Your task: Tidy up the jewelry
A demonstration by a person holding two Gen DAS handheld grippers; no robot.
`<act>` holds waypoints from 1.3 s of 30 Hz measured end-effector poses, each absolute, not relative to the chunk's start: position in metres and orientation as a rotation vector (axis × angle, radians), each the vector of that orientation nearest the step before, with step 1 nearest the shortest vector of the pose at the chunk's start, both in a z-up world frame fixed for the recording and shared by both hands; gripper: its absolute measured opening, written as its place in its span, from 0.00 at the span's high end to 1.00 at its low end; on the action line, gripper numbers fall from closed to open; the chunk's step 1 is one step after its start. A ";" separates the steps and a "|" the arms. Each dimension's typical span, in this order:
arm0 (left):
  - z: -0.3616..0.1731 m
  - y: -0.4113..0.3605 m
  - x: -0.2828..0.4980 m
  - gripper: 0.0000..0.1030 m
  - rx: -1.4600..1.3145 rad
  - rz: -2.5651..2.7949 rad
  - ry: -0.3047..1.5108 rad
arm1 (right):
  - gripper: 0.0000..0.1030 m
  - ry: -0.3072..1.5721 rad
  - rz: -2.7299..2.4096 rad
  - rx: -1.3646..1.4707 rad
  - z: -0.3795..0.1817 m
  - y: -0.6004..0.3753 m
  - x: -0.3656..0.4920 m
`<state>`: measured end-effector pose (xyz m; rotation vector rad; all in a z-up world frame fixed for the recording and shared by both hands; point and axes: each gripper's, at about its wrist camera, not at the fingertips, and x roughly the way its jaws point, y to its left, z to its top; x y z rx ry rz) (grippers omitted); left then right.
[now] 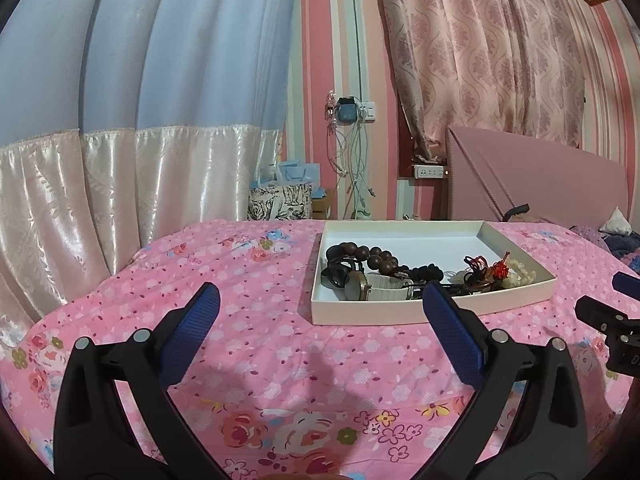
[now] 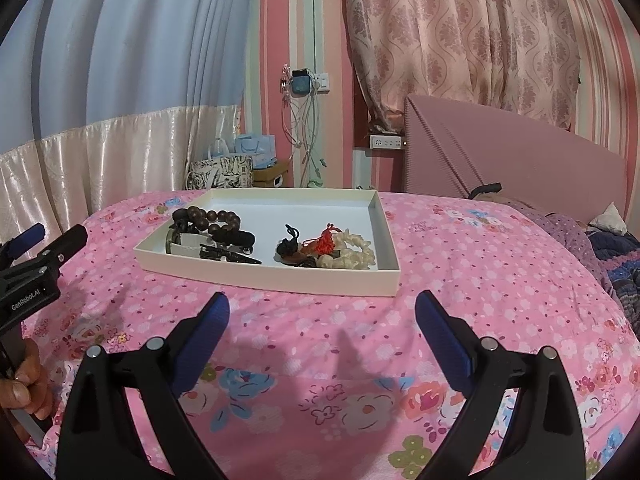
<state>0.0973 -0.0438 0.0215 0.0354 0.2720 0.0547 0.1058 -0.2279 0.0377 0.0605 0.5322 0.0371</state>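
Observation:
A shallow white tray (image 2: 280, 278) lies on the pink floral bedspread and holds the jewelry. In it are a dark brown bead bracelet (image 2: 208, 216), a watch with a white strap (image 2: 186, 248), a black hair clip (image 2: 232, 256), a red knotted tassel (image 2: 326, 242) and a cream bead bracelet (image 2: 356, 254). The tray also shows in the left wrist view (image 1: 400, 312), with the bead bracelet (image 1: 360, 254) and watch (image 1: 376, 282). My left gripper (image 1: 320, 304) is open and empty, short of the tray's near left corner. My right gripper (image 2: 322, 312) is open and empty, just before the tray's front wall.
The bed is covered by a pink floral bedspread (image 2: 320, 360). A pink headboard (image 2: 500, 152) and rumpled purple bedding (image 2: 600, 248) lie to the right. Curtains, gift bags (image 2: 220, 172) and hanging cables (image 2: 304, 132) stand behind the bed. The left gripper shows at the right wrist view's left edge (image 2: 36, 256).

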 end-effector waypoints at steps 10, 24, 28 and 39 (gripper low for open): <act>0.022 -0.043 0.098 0.03 0.030 0.057 0.279 | 0.09 0.532 0.027 0.054 0.037 -0.226 0.105; 0.023 -0.042 0.098 0.03 0.026 0.058 0.283 | 0.06 0.526 0.023 0.059 0.038 -0.231 0.104; 0.023 -0.042 0.098 0.03 0.030 0.058 0.284 | 0.06 0.524 0.020 0.060 0.038 -0.231 0.104; 0.022 -0.041 0.098 0.03 0.027 0.059 0.286 | 0.06 0.519 0.021 0.073 0.038 -0.234 0.106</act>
